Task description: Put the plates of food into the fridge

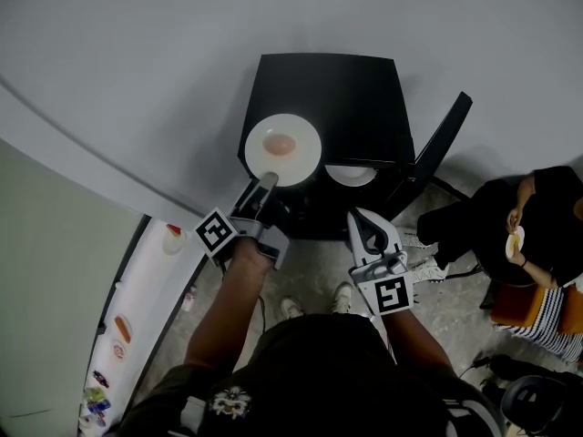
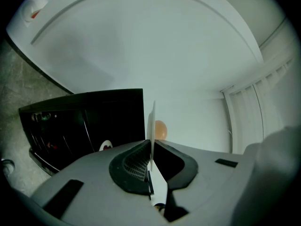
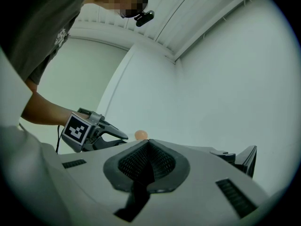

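A white plate (image 1: 282, 148) carrying a round orange-pink piece of food (image 1: 279, 143) hovers over the top of a low black fridge (image 1: 337, 89). My left gripper (image 1: 264, 185) is shut on the plate's near rim. In the left gripper view the plate (image 2: 151, 121) stands edge-on between the pads, with the food (image 2: 160, 129) just beyond. A second white plate (image 1: 351, 176) shows inside the fridge's open front. My right gripper (image 1: 364, 230) hangs beside it, shut and empty; in its own view its jaws (image 3: 148, 145) meet with nothing between them.
The black fridge's door (image 1: 442, 144) swings open to the right. A white door rack (image 1: 118, 335) with bottles and packets stands at the lower left. A seated person (image 1: 537, 226) holding a small dish is at the right. Pale wall fills the far side.
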A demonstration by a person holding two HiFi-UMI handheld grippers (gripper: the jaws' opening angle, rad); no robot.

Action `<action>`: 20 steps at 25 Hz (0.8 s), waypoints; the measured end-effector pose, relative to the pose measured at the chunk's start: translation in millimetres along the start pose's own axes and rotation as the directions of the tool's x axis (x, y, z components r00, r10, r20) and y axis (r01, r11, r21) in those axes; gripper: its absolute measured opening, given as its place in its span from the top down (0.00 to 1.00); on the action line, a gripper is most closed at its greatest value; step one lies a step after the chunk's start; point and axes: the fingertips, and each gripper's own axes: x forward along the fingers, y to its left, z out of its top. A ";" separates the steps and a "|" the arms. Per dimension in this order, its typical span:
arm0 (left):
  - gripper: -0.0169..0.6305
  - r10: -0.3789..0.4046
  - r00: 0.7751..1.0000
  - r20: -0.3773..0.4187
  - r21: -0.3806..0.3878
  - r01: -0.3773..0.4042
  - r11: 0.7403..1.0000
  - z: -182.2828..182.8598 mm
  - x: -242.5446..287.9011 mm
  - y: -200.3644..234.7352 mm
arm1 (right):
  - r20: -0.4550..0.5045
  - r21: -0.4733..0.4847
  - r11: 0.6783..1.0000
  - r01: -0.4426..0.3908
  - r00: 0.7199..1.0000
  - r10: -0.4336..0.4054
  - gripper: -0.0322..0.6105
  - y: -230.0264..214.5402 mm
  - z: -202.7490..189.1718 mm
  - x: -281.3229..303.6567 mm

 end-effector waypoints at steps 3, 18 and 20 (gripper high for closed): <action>0.91 -0.016 1.000 -0.007 -0.006 0.016 1.000 -11.6 -16.2 -4.3 | -0.006 -0.006 1.000 0.003 1.000 -0.003 0.91 3.6 0.4 -4.9; 0.91 0.021 0.996 -0.082 0.007 -0.020 1.000 -37.7 -95.0 27.6 | -0.055 0.000 1.000 0.004 0.998 -0.004 0.91 9.6 -14.9 -1.7; 0.91 0.031 0.996 -0.082 0.002 -0.031 1.000 -41.3 -100.6 38.1 | -0.066 0.002 1.000 0.005 0.998 -0.005 0.91 10.7 -20.1 -0.3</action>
